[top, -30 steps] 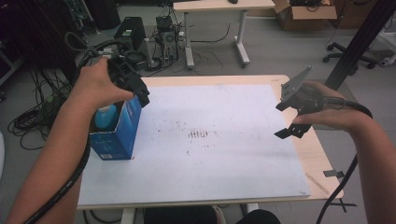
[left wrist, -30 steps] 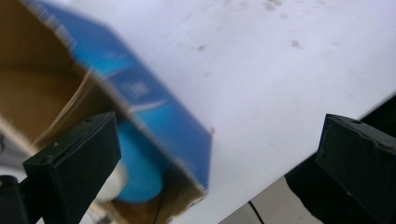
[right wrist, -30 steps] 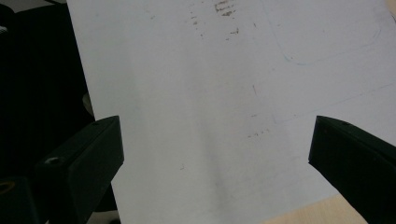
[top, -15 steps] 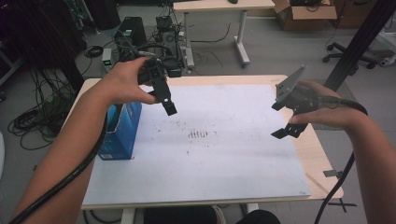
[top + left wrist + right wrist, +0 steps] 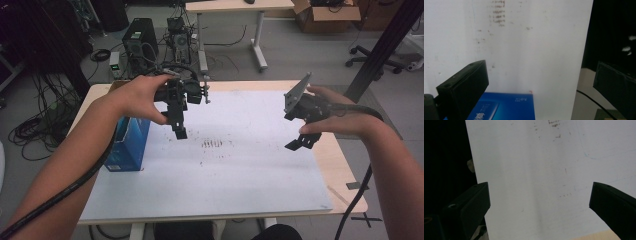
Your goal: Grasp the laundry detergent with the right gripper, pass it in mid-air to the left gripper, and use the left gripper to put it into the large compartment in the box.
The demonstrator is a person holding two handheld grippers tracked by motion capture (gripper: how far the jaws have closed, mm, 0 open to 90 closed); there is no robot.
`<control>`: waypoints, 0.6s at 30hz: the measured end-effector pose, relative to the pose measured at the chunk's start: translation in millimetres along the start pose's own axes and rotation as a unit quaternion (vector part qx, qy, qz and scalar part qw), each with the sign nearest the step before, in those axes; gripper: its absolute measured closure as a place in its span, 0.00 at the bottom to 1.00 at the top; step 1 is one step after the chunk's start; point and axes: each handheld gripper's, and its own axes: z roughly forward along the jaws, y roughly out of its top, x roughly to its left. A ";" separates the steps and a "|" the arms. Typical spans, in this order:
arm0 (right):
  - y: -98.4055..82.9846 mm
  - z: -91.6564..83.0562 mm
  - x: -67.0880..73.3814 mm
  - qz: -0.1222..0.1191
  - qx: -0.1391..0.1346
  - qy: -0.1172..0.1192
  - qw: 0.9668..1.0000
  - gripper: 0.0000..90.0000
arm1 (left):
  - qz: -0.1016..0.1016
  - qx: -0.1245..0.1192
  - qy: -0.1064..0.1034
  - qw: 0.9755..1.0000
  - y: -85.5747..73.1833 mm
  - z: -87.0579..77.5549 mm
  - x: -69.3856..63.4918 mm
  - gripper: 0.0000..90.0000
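Note:
A blue carton stands on the left part of the white sheet that covers the table. My left gripper hangs in the air just right of the carton, above the sheet, jaws pointing down. Its own view shows the jaws wide apart around nothing, with the carton's blue top below them. My right gripper hovers over the sheet's right edge, grey plate on top. It stands open with bare sheet between the jaws.
Dark smudges mark the middle of the sheet. Wooden table edge shows at right. Behind the table are a computer tower, floor cables, a second desk, a cardboard box and a black post.
My left gripper has risen from the top of the blue carton and swung right, out over the white sheet. The right gripper has shifted only slightly.

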 end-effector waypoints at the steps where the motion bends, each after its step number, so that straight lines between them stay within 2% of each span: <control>1: 0.0 0.0 0.0 0.000 0.000 0.000 1.000 0.03 | -0.001 0.002 0.003 1.000 -0.7 1.6 -0.4 0.00; 8: -0.1 7.0 -1.9 0.009 0.010 0.004 1.000 0.04 | -0.002 -0.014 0.009 1.000 -0.8 0.1 -1.6 0.00; 11: -1.0 8.6 -1.1 0.009 0.006 0.005 1.000 0.04 | -0.003 -0.021 0.011 1.000 0.3 -3.4 -3.9 0.00; 18: -1.3 8.7 -0.8 0.012 0.002 0.004 1.000 0.04 | -0.002 -0.015 0.014 1.000 1.6 -6.7 -6.7 0.00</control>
